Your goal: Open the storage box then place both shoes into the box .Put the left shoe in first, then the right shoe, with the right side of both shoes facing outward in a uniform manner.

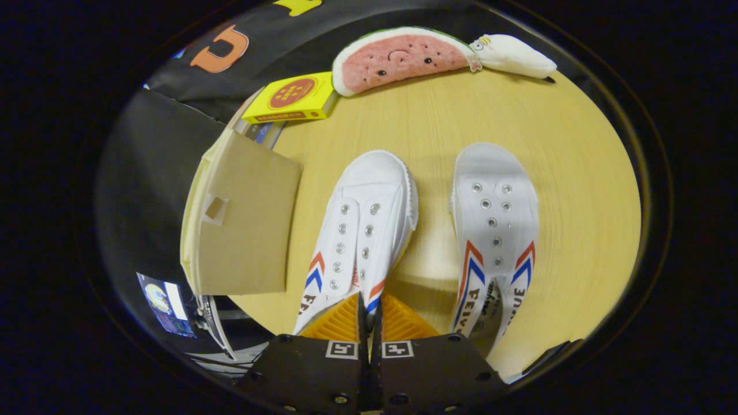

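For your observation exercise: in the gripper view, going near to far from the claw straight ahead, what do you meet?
Claw, shut on the left shoe → bare table → watermelon plush.

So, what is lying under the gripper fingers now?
The gripper is shut on the left shoe, pinching its heel-end edge. The shoe's inside and the wooden table beneath are covered.

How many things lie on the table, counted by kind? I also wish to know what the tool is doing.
White canvas shoes: 2, left shoe, right shoe
Plush toys: 2, watermelon slice, white plush
Boxes: 2, cardboard storage box, yellow box
Total: 6
The tool is shut on the left shoe's heel edge.
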`<state>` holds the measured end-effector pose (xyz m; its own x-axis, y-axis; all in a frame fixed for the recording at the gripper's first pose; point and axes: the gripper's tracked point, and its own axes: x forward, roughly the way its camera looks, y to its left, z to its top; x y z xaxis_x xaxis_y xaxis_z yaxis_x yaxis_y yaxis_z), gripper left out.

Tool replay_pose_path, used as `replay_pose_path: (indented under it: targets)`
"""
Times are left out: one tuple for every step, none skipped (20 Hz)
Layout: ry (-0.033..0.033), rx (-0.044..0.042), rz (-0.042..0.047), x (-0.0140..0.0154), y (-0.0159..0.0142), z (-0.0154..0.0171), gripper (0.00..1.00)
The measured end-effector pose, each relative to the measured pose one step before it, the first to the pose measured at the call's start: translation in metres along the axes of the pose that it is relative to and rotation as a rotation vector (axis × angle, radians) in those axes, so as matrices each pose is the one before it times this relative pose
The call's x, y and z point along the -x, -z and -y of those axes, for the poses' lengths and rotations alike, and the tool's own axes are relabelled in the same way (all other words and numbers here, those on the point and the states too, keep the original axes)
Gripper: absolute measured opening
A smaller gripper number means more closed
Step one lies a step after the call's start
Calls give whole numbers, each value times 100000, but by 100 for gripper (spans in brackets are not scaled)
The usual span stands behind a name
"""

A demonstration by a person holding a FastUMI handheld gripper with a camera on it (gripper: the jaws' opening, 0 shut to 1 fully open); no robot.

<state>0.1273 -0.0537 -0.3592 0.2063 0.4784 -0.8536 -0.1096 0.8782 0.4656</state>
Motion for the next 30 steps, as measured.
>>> replay_pose_path:
  targets:
    - [-2130,-1120,2034,1022,-152,-1341,0]
    - [-1276,-328,2375,974,-317,-1407,0]
    - [-516,42,2646,920,-535,-1379,0]
    - [-459,584,2448,802,-461,-1550,0]
    - [-619,558,1665,714,-483,-1734,0]
    - [-864,603,1429,537,-397,-1914,0]
    - [-944,1102,682,274,-421,-1991,0]
    - [-580,1848,664,96,-386,-1926,0]
    - [181,1684,253,-218,-350,-1823,0]
    - [239,1525,266,-476,-377,-1790,0]
    - [322,1173,-186,-718,-272,-1844,0]
    - [345,682,-292,-879,-247,-1637,0]
    - [580,240,-599,-1093,-124,-1597,0]
    - [503,-102,-395,-1127,-100,-1404,0]
    - [1257,-1100,811,-1375,-255,-1212,0]
    - [1328,-1061,314,-1355,-95,-1160,0]
    - [1538,-185,812,-1485,-95,-871,0]
    - [1626,-609,391,-1470,84,-826,0]
    - [762,558,294,-1601,119,-741,0]
    - [693,658,-900,-1461,489,-667,0]
    - [817,503,-703,-1327,437,-444,0]
    - [1547,314,-1266,-1264,708,-180,0]
    - [1844,580,-1046,-1090,537,-84,0]
    - [2137,593,-1995,-1056,752,-124,0]
    - [2118,-226,-1874,-943,481,9,0]
    - [2124,-503,-881,-1012,189,158,0]
    - [1087,-782,-1555,-1087,-34,98,0]
    - [2115,63,-3103,-1060,104,363,0]
    - [1744,5,-1643,-895,-116,215,0]
    - [1718,1243,-2118,-1065,3,26,0]
